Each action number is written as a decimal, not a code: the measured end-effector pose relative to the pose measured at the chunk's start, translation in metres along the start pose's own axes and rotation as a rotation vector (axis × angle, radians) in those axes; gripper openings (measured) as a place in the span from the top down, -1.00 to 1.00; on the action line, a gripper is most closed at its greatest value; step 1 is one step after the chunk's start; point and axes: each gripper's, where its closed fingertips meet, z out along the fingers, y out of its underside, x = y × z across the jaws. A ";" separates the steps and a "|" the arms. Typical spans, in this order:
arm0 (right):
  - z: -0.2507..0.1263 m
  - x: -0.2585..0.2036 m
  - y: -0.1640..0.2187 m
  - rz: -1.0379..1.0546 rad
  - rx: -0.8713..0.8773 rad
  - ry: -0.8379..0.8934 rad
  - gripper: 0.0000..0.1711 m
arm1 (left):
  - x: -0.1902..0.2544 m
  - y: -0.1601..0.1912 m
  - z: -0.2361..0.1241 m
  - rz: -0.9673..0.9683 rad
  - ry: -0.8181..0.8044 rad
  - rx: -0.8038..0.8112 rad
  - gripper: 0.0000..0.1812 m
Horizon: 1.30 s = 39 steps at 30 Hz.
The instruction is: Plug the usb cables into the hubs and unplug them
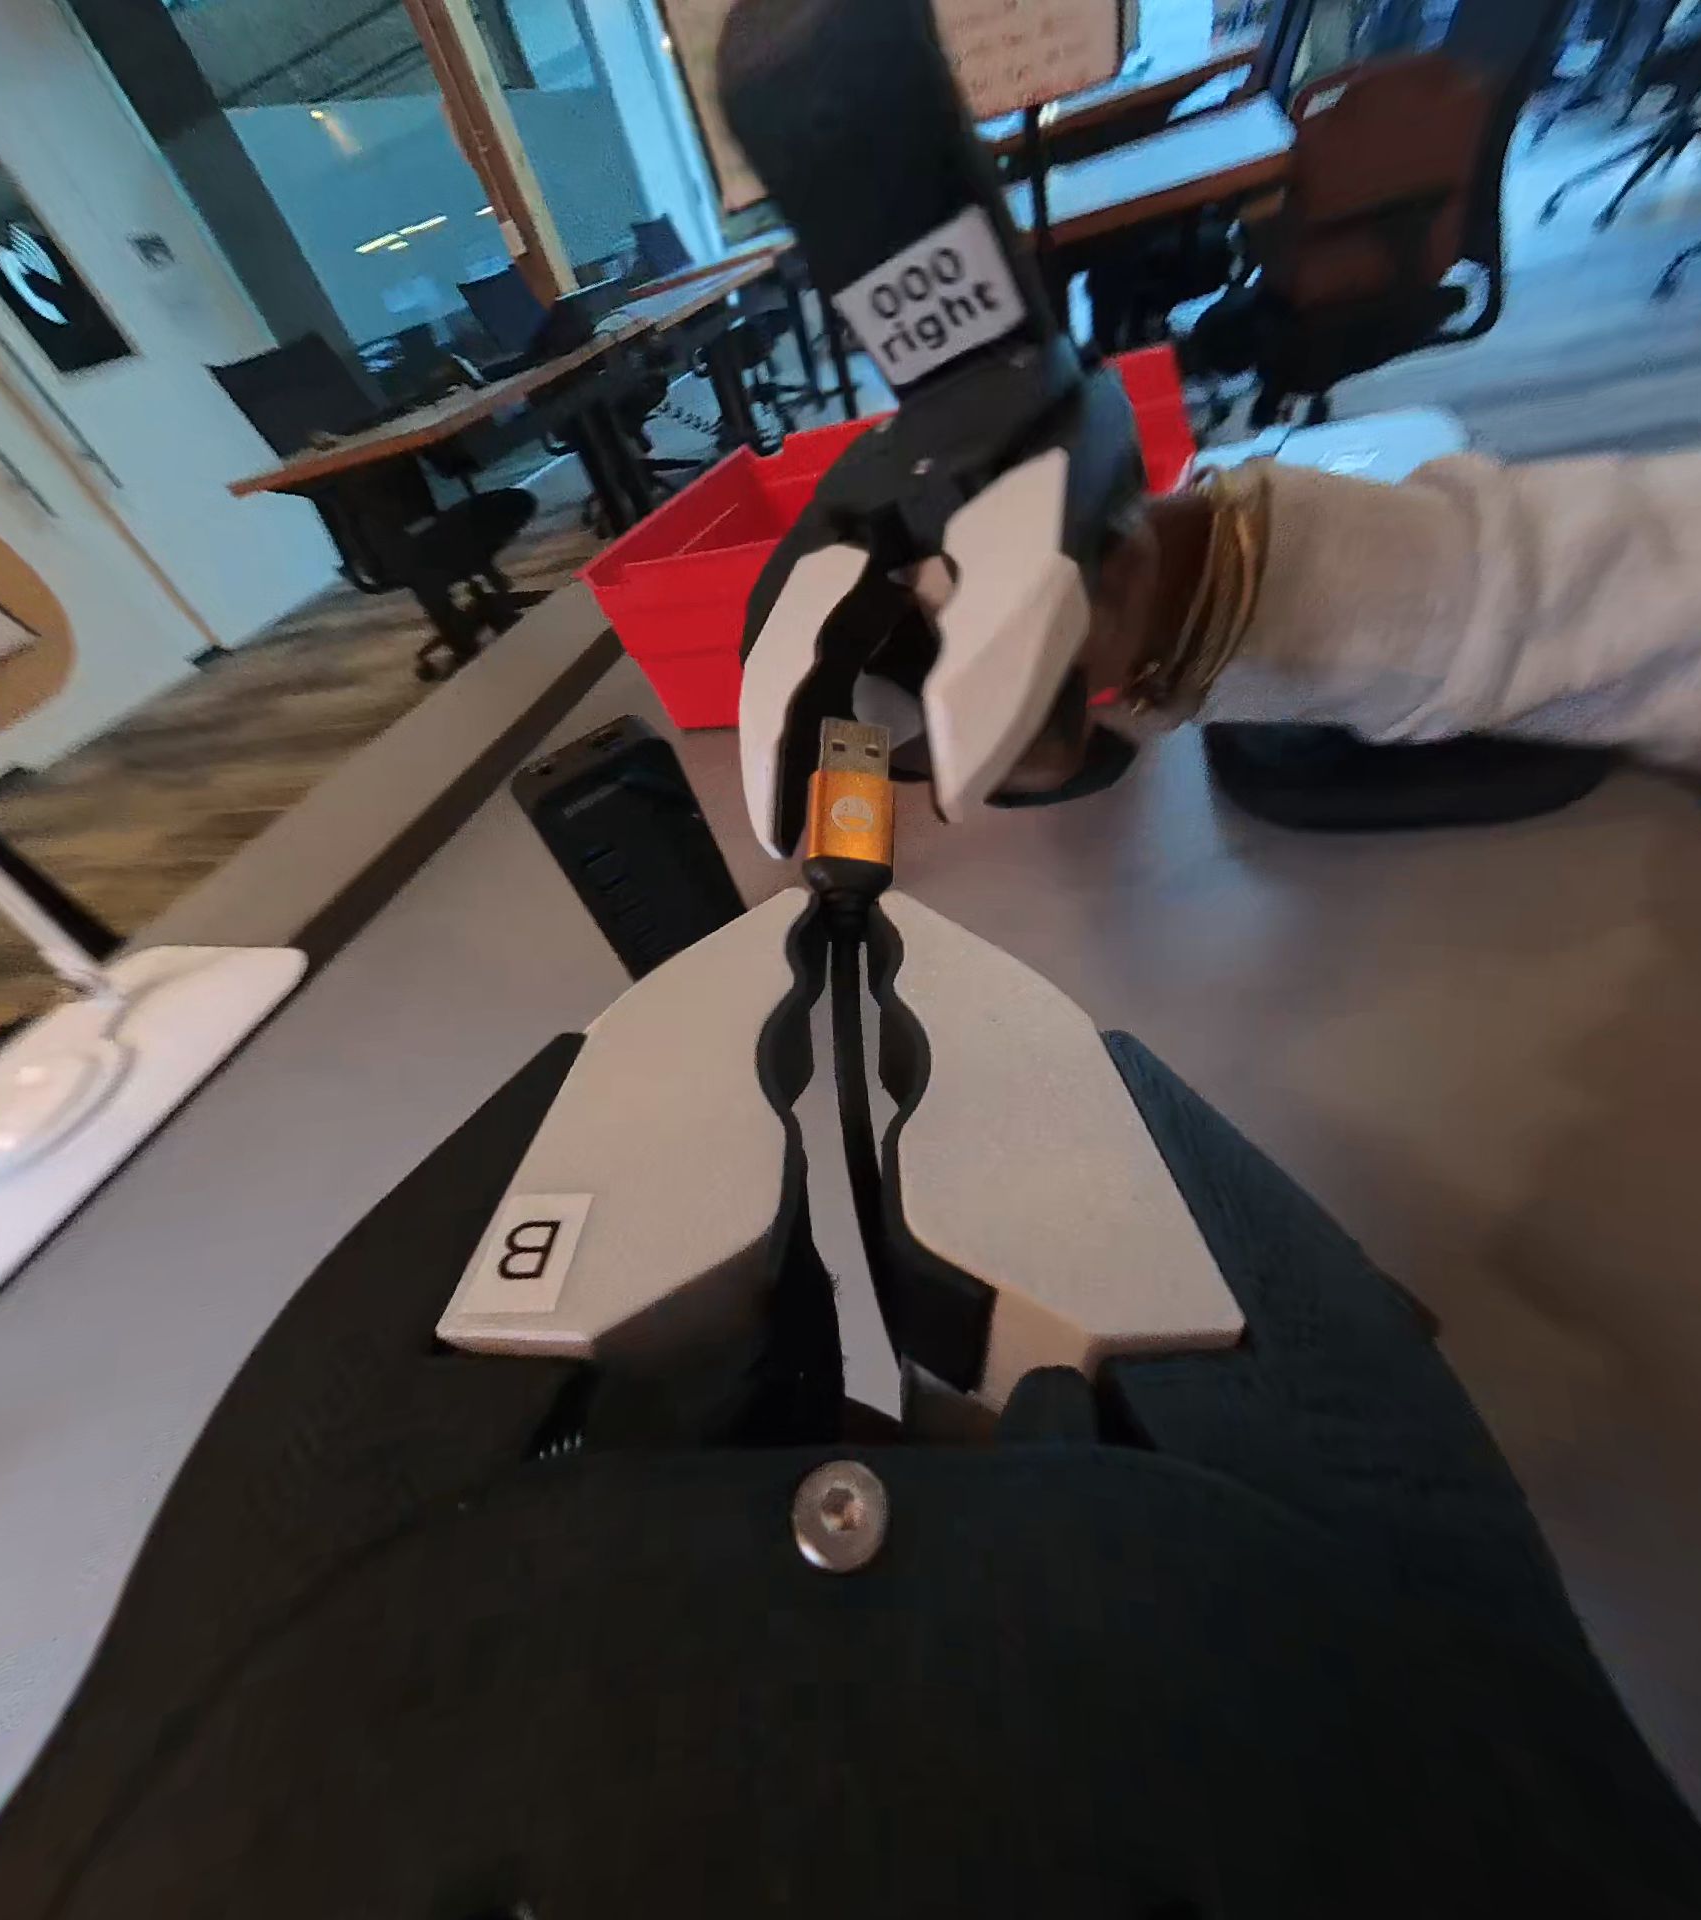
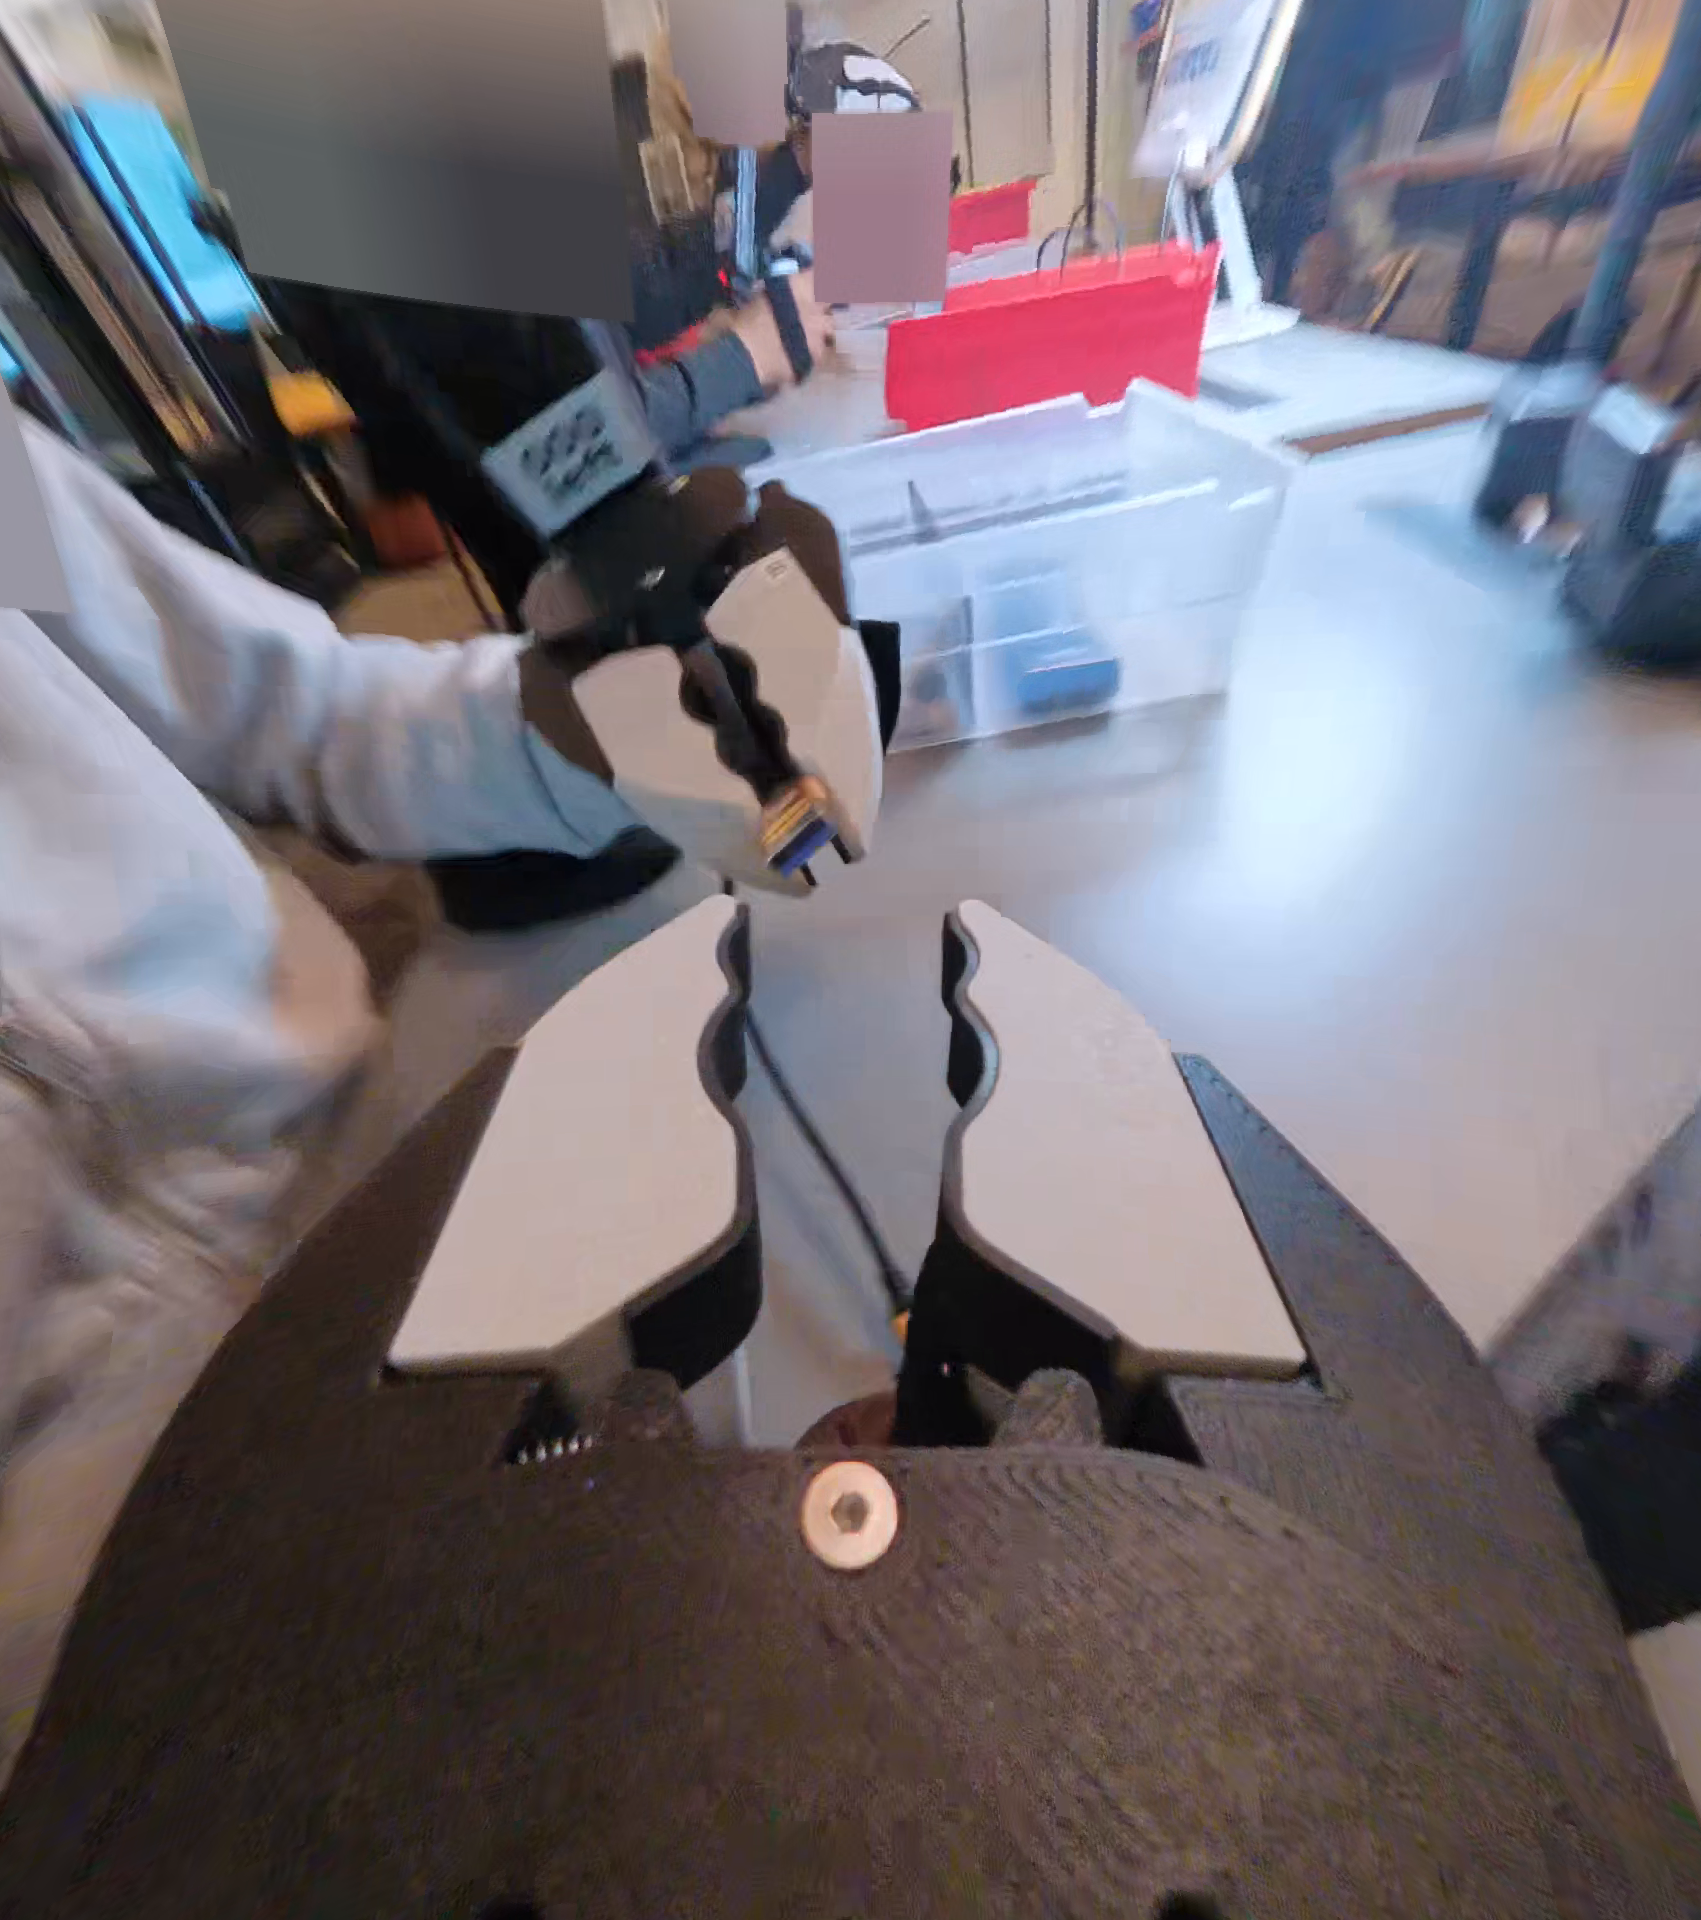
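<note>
A grey table (image 1: 1241, 1039) is seen carrying a red bin (image 1: 700, 603) at 11 o'clock and a black USB hub (image 1: 633, 831) just left of centre, lying flat. The left gripper (image 1: 838, 909) is pressed together on a black USB cable (image 1: 851, 1039), its orange plug (image 1: 848, 805) held out past the fingertips. At 12 o'clock the right gripper (image 2: 846, 914) is held spread and empty, its fingers either side of the plug.

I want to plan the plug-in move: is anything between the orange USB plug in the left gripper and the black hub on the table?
Nothing visible lies between the orange metal USB plug and the black rectangular hub, just left of it. The open right gripper hovers around the plug's tip, opposite the left gripper.
</note>
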 end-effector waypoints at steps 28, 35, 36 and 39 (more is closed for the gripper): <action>-0.005 -0.018 -0.037 -0.064 0.296 -0.073 0.83 | -0.005 -0.043 -0.019 0.067 -0.066 0.326 0.35; 0.010 -0.032 -0.033 -0.069 0.291 -0.142 0.83 | 0.009 -0.034 -0.012 -0.051 0.060 0.301 0.57; 0.011 -0.033 -0.032 -0.067 0.288 -0.146 0.83 | 0.009 -0.037 -0.013 -0.080 0.068 0.326 0.62; 0.010 -0.033 -0.035 -0.058 0.320 -0.151 0.83 | 0.010 -0.038 -0.013 -0.131 0.088 0.335 0.70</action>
